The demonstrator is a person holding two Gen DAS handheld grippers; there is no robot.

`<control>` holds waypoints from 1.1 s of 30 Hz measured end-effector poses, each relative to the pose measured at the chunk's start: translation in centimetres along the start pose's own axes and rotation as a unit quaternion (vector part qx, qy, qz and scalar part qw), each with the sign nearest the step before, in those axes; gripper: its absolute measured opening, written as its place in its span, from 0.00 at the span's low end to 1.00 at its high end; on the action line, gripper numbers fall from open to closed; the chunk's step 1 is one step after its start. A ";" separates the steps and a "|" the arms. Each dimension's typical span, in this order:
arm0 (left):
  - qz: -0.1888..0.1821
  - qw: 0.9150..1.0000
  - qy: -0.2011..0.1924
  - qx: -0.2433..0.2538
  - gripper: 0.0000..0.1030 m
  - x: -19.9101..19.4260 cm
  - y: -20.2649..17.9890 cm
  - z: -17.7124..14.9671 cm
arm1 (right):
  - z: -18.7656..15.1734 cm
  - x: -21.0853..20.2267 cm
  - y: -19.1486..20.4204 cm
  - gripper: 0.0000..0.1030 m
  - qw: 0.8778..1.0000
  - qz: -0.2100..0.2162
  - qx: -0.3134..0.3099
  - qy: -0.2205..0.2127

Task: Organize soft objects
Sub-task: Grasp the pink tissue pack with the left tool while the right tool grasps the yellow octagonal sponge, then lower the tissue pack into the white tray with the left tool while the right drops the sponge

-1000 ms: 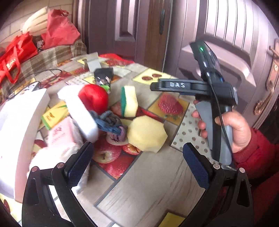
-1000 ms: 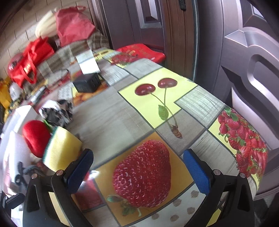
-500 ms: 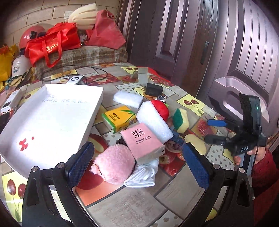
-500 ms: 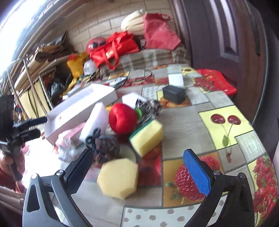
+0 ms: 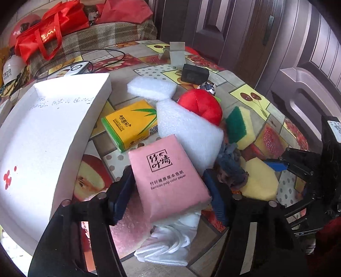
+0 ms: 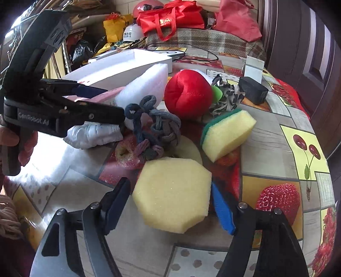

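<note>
The left gripper is closing around a pink tissue pack, the right gripper around a yellow sponge, on the fruit-print tablecloth. Behind: white tray, red bags, brown door.

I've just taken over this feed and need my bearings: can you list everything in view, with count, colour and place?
tissue pack: 1, pink, between left claw's fingers
tissue box: 1, yellow-green, beside the tray
tray: 1, white, left side of the table
foam blocks: 2, white, mid-pile
plush apple: 1, red, mid-pile
hexagonal sponge: 1, yellow, between right claw's fingers
scrub sponge: 1, yellow-green, right of pile
knotted rope: 1, grey-blue, centre
cloth: 1, white, under the pink pack
black box: 1, far edge
left claw: closing
right claw: closing
</note>
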State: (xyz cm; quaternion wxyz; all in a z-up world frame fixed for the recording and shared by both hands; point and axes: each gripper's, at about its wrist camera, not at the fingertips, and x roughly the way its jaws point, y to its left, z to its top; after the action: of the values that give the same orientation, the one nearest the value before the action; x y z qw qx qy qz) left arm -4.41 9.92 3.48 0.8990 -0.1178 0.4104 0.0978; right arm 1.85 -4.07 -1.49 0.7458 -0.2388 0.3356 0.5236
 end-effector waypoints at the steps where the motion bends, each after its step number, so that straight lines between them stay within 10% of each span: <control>1: -0.004 1.000 -0.004 -0.001 0.53 -0.2 0.1 -0.1 | -0.2 0.0 0.0 0.61 1.000 0.000 0.000 -0.001; 12: 0.037 0.983 -0.180 0.008 0.48 -5.8 0.3 -3.1 | 1.2 -4.7 -0.4 0.57 0.992 -0.012 0.014 -0.128; 20: 0.123 0.949 -0.289 -0.004 0.49 -9.3 1.6 -5.7 | 1.3 -9.1 -0.9 0.57 0.936 -0.110 0.060 -0.329; 33: 0.219 0.920 -0.320 -0.065 0.49 -11.1 6.3 -7.2 | 2.3 -6.8 0.0 0.58 0.931 -0.109 0.093 -0.335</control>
State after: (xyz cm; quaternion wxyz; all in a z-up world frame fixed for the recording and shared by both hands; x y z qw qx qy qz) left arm -18.39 12.94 6.50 0.9289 -0.0459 0.1092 0.3508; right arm 0.83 -6.68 5.14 0.8862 -0.0141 0.0855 0.4552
